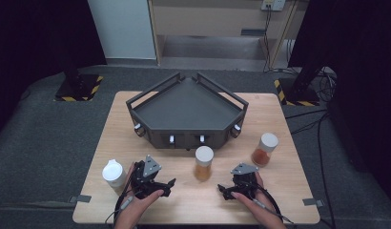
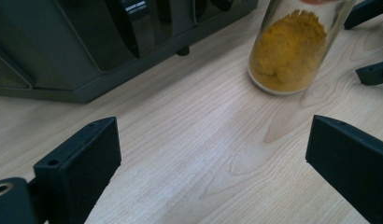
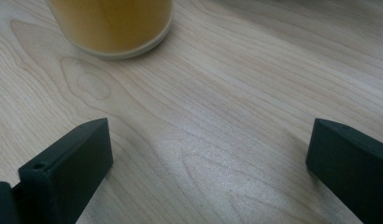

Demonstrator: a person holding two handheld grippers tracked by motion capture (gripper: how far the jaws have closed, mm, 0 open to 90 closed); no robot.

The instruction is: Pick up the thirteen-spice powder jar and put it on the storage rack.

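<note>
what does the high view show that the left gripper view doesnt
High view alone: the whole dark tray-like rack, a white-lidded jar of reddish-orange powder at right, a white-capped container at left, the person's hands, and the left gripper seen from above. Left gripper view alone: the grainy yellow powder close up and the gripper's own jaws standing wide apart. Both share: the yellow powder jar, the wooden table, the rack's front, and the right gripper.
</note>
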